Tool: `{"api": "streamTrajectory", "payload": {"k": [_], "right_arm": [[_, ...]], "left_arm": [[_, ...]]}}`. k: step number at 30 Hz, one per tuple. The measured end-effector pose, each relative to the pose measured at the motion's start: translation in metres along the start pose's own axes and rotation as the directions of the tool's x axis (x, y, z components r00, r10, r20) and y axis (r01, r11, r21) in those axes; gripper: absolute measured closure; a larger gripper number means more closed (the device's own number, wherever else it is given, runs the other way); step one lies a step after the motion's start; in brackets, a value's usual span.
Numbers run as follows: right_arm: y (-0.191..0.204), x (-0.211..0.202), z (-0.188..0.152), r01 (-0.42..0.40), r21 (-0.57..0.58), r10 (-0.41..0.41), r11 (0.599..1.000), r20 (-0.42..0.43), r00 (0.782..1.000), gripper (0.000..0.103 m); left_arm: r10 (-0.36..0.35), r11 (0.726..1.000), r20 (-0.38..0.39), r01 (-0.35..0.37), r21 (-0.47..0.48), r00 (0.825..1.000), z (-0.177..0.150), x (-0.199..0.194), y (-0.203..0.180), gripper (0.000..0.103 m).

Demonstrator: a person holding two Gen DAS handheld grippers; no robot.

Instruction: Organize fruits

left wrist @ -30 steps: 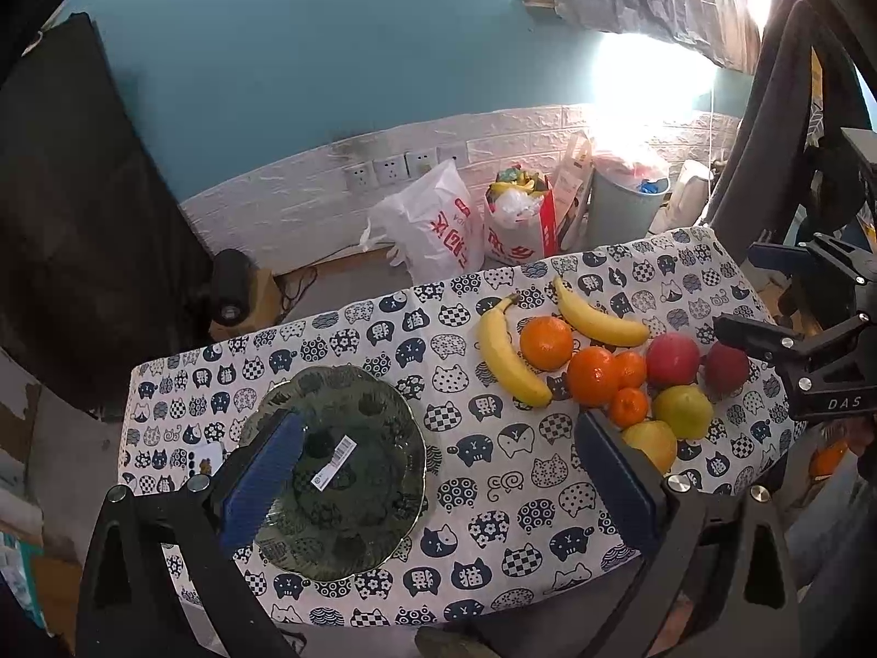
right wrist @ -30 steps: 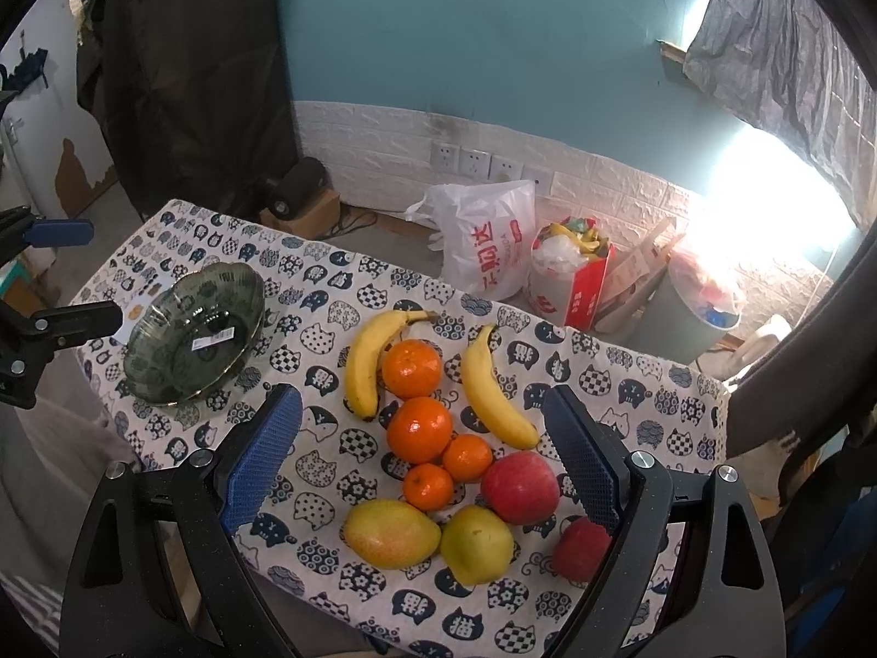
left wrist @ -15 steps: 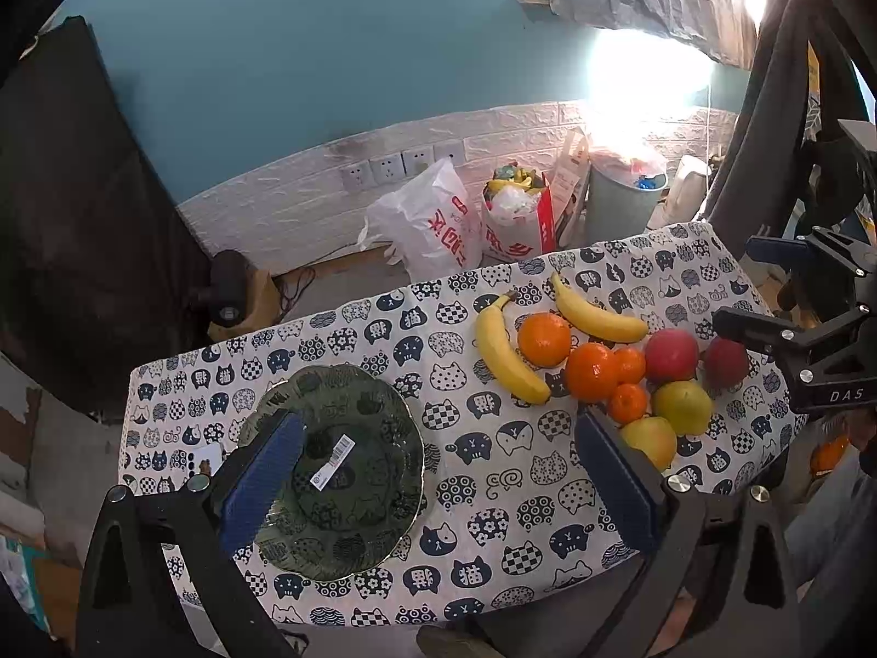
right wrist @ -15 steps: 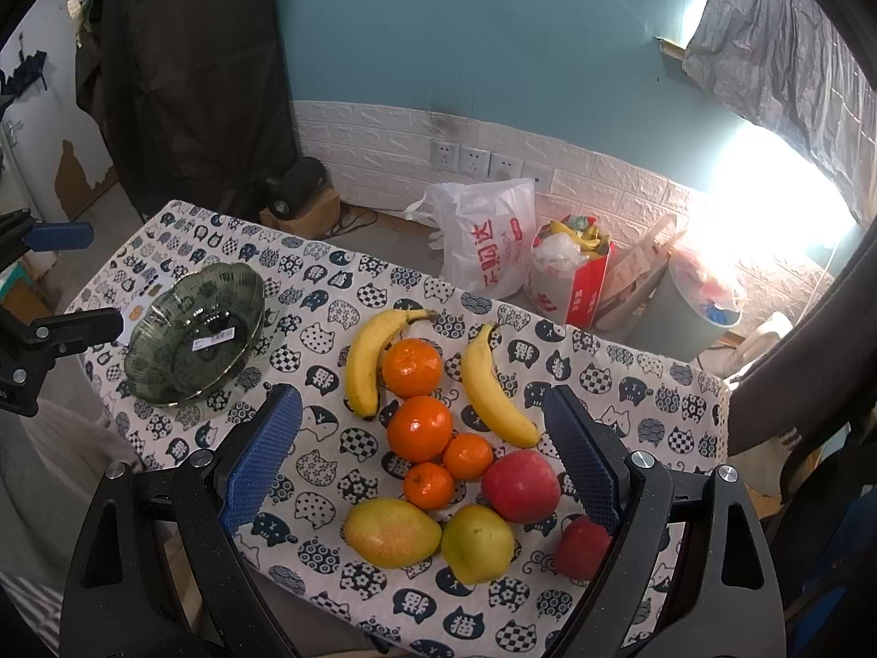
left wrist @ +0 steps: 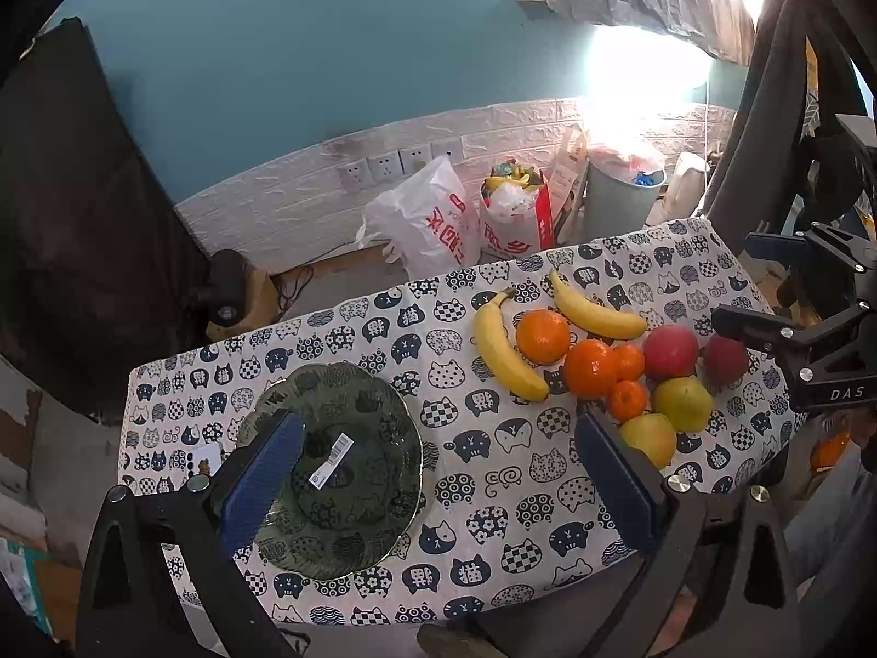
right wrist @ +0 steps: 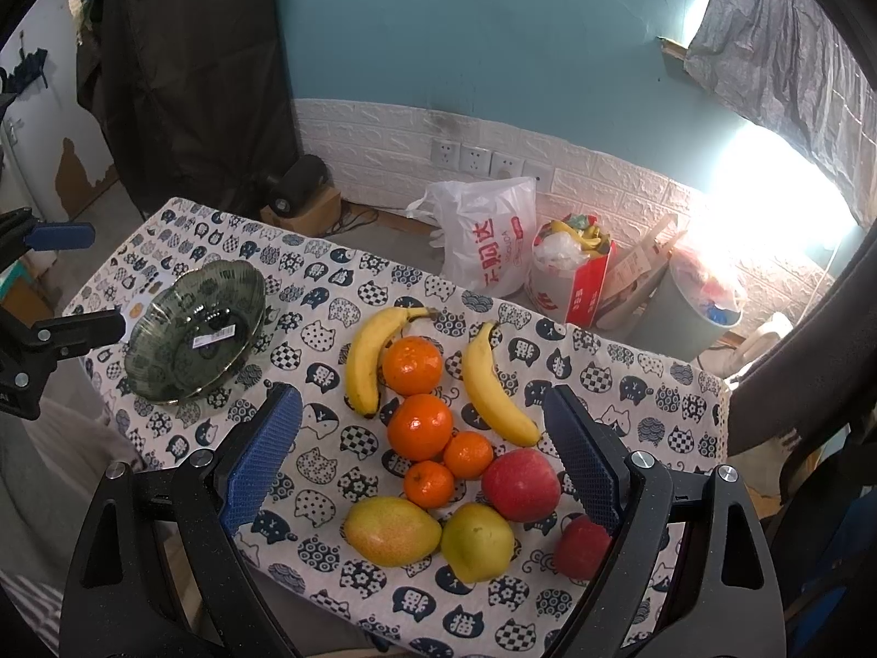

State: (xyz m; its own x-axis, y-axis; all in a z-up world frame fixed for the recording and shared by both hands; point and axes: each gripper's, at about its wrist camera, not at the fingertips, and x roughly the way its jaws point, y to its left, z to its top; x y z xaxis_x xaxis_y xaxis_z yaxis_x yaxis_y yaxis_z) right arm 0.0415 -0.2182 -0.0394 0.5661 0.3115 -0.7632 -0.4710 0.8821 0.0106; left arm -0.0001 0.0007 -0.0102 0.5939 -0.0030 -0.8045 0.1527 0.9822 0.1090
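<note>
Fruits lie in one cluster on the right half of the tabletop (right wrist: 340,499), none of them moved since a second ago: two bananas (right wrist: 366,357), a big orange (right wrist: 411,365) between them, a second big orange (right wrist: 419,426) just below it, two small oranges (right wrist: 467,454) touching each other, a large red apple (right wrist: 520,484), a small red apple (right wrist: 581,545) partly behind the right tool's finger, a green apple (right wrist: 477,542) and a yellow pear (right wrist: 391,530) side by side at the near edge. The green glass bowl (right wrist: 194,338) sits well apart from the cluster, at about 9 o'clock from it in the right wrist view, and holds only a barcode sticker; it has not shifted either.

Both views match the earlier ones almost exactly, with only a slight drift of the left camera.

The left tool (left wrist: 433,482) hovers above the near edge of the tabletop, its blue pads spread wide with nothing between them; its left pad overlaps the bowl (left wrist: 356,411) in that view. The right tool (right wrist: 422,458) hangs over the fruit cluster, likewise spread wide and gripping nothing, with the oranges and apples showing between its pads.
</note>
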Motion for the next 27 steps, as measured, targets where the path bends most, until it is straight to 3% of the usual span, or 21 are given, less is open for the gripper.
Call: {"api": "streamTrajectory", "payload": {"k": [27], "right_arm": [[0.0028, 0.0015, -0.0012, -0.001, -0.001, 0.001, 1.000, -0.013, 1.000, 0.015]], "left_arm": [[0.004, 1.000, -0.005, -0.004, 0.005, 1.000, -0.0008, 0.0006, -0.0032, 0.002]]}}
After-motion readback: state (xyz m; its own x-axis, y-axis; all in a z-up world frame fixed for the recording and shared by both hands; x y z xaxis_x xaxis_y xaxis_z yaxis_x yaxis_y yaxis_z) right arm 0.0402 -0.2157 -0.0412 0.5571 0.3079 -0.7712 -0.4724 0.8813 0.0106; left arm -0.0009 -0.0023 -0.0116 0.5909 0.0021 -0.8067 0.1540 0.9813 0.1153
